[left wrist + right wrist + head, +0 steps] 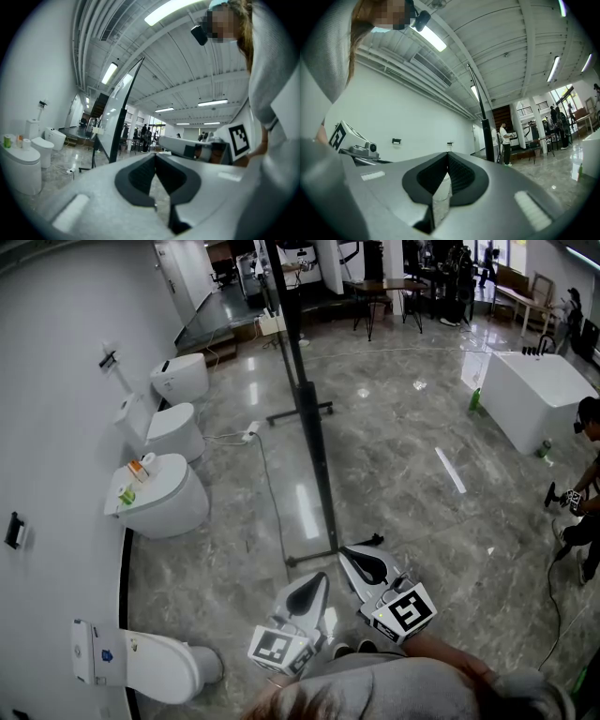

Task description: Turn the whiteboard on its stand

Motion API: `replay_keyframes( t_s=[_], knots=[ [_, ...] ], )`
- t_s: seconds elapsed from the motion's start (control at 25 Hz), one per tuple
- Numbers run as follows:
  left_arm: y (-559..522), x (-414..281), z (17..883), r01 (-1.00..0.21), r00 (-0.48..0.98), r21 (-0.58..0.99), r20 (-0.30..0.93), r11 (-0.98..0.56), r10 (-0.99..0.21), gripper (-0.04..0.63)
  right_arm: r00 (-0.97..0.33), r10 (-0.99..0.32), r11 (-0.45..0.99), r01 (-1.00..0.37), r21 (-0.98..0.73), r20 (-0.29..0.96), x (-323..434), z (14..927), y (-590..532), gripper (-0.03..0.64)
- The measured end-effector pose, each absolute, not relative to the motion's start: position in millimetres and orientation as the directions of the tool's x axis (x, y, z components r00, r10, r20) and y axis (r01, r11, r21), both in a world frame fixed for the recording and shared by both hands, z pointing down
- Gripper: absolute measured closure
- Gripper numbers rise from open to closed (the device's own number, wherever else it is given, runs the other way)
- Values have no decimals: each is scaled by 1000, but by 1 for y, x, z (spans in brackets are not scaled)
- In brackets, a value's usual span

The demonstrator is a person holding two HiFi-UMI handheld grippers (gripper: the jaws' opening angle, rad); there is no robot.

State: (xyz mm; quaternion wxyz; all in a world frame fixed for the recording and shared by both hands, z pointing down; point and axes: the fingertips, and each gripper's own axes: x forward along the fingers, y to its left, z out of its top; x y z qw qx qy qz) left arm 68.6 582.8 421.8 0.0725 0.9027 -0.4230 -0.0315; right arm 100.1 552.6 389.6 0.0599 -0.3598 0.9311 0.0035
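Observation:
The whiteboard [302, 390] stands edge-on in the head view, a thin dark line from the top down to its stand's foot [333, 554] on the marble floor. Both grippers are held low in front of me, close to that near foot and apart from the board. My left gripper [319, 576] is shut with nothing in it. My right gripper [349, 551] is also shut and empty, its tips nearest the foot. In the left gripper view the whiteboard [117, 123] leans off to the left beyond the left gripper [155, 154]. The right gripper view shows the board's dark post [486, 131] beyond the right gripper [447, 153].
Several white toilets [164, 493] line the left wall. A cable and power strip [251, 432] lie on the floor left of the board. A white bathtub [539, 395] stands at the right, with another person [583, 493] beside it. Tables and chairs [389, 296] are at the back.

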Motion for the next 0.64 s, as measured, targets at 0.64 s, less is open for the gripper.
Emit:
replay_keyframes(
  t_s=[0.64],
  knots=[
    [598,85,416,-752,648,150,-6,-642,-761,598,-747,-654,755,-656,-27,-121,108,387,570,612]
  ],
)
